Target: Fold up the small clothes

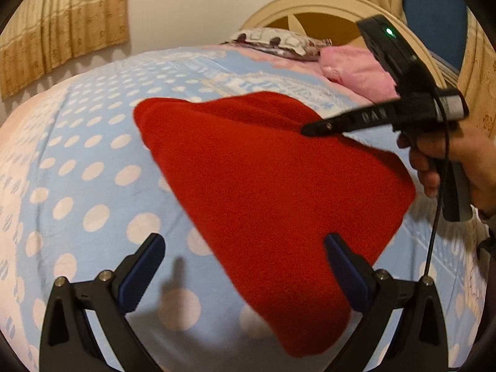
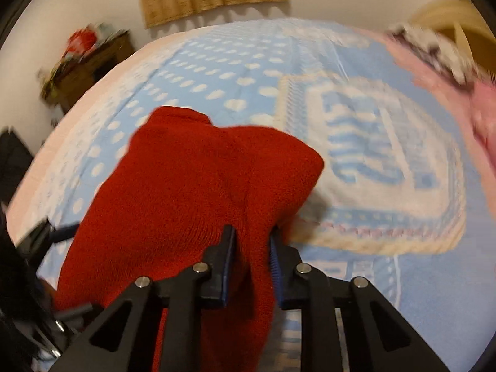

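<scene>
Red knit garment lies on the bed, on the blue polka-dot blanket, roughly mid-bed, well short of the headboard end. Right hand-held gripper is clenched on a bunched fold of the garment's right edge, fabric pinched btwn both pads. Left hand-held gripper is released, jaws wide apart, hovering over the garment's near corner w/o gripping it; its right finger overlaps the red cloth. Pink pillow & a patterned one sit by the headboard
</scene>
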`<move>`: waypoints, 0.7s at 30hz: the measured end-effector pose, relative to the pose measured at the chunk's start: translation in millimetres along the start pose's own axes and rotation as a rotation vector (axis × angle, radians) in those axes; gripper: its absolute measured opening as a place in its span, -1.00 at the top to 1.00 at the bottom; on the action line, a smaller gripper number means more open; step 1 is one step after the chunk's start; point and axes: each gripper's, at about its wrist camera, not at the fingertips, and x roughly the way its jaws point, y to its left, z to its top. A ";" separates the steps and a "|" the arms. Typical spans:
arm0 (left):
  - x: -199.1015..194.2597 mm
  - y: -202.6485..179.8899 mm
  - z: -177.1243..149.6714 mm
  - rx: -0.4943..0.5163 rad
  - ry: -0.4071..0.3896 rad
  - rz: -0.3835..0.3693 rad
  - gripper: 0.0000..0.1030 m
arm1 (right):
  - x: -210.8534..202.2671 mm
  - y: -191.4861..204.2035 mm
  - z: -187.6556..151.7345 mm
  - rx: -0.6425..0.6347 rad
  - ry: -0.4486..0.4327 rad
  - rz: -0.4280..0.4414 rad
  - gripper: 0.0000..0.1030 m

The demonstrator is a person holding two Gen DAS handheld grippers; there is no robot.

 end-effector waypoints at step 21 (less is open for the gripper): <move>-12.4 25.8 -6.0 -0.139 -0.014 -0.039 -1.00 | -33.2 67.2 -70.4 -0.228 0.002 0.094 -0.64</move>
